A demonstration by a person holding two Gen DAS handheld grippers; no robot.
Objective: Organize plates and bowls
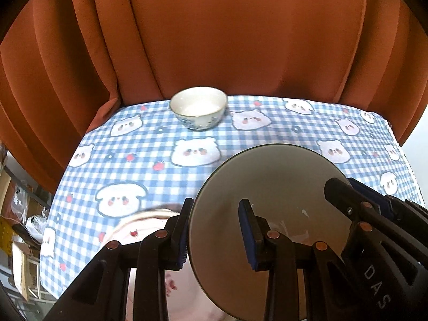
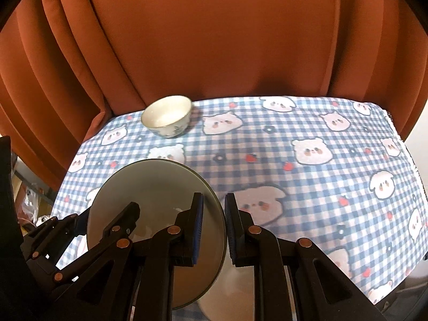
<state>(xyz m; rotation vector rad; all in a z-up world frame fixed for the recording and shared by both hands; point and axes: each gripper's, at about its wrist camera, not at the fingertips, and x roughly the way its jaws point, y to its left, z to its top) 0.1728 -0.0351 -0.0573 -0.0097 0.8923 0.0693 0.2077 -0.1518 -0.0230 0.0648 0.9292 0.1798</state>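
Gripping the grey plate [image 1: 267, 187] by its left rim, left tongs [image 1: 218, 230] hold it above the checked table [image 1: 133, 160]; small bowl [image 1: 198, 107] sits far back w/ orange curtain [image 1: 214, 40] behind. Right view: right tongs [image 2: 214, 224] clenched on same plate's right rim, lifted over the table, bowl well apart.

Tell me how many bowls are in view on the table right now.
1. The small white bowl stands at the far edge of the checked tablecloth, by the orange curtain. The gray plate gripped on both sides may hide others.
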